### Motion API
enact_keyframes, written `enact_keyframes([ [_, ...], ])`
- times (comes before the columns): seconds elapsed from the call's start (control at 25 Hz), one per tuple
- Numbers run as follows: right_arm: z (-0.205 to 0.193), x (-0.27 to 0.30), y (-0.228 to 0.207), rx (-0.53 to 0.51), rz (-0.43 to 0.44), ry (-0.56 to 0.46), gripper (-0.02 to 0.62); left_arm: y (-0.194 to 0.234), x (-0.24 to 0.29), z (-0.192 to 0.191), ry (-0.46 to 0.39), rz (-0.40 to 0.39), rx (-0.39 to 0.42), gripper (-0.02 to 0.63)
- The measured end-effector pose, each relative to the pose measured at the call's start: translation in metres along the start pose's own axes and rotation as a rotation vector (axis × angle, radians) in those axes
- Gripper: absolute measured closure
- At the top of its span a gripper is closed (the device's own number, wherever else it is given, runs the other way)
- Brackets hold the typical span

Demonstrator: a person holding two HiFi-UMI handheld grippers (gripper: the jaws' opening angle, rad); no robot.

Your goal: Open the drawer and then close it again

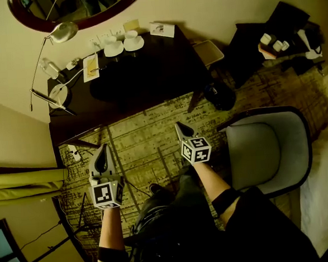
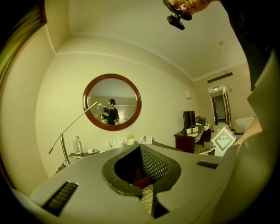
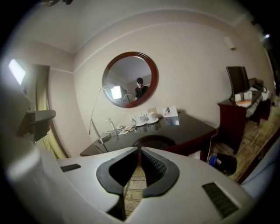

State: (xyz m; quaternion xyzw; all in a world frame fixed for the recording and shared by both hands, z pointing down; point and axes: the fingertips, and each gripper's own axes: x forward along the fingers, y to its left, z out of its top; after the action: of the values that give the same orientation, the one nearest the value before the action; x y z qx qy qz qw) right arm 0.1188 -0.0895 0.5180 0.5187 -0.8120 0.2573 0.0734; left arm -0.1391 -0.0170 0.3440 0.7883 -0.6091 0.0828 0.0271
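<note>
**Drawer:** no front or handle can be made out in any view. It is presumed to sit in the near edge of the dark desk (image 1: 149, 78), ahead of both grippers and well apart from them.

**Left gripper** (image 1: 102, 151): clenched, empty.

**Right gripper** (image 1: 180, 127): jaws a sliver apart, nothing between them.

**Hazards:**
- With jaws this narrow, the tips may strike or skid off the handle instead of taking it.
- A hard pull or push could jolt the cups (image 1: 123, 43) at the desk's far edge.
- The armchair (image 1: 266, 148), to the right of the right gripper, limits elbow room.
</note>
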Motion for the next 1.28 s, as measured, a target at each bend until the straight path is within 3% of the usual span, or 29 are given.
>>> enact_keyframes([
  [0.24,-0.047,0.06,-0.069,0.404,-0.062,-0.002,0.503,0.004,0.019,-0.015,-0.001,0.019,-0.013,0.606],
  [0.4,-0.071,0.092,-0.097,0.579,-0.055,-0.021,0.456,0.005,0.031,-0.026,0.015,0.014,-0.003,0.606],
  [0.56,-0.091,0.124,-0.118,0.711,-0.028,-0.042,0.369,-0.002,0.045,-0.036,0.01,0.001,0.022,0.606],
  [0.8,-0.121,0.172,-0.148,0.841,-0.002,-0.068,0.367,-0.008,0.076,-0.068,0.012,-0.017,0.037,0.606],
  [0.96,-0.131,0.198,-0.159,0.873,0.016,-0.072,0.371,-0.006,0.084,-0.094,0.031,0.001,0.046,0.606],
  [1.28,-0.143,0.237,-0.171,0.92,0.03,-0.073,0.397,-0.02,0.096,-0.111,0.016,-0.012,0.055,0.606],
])
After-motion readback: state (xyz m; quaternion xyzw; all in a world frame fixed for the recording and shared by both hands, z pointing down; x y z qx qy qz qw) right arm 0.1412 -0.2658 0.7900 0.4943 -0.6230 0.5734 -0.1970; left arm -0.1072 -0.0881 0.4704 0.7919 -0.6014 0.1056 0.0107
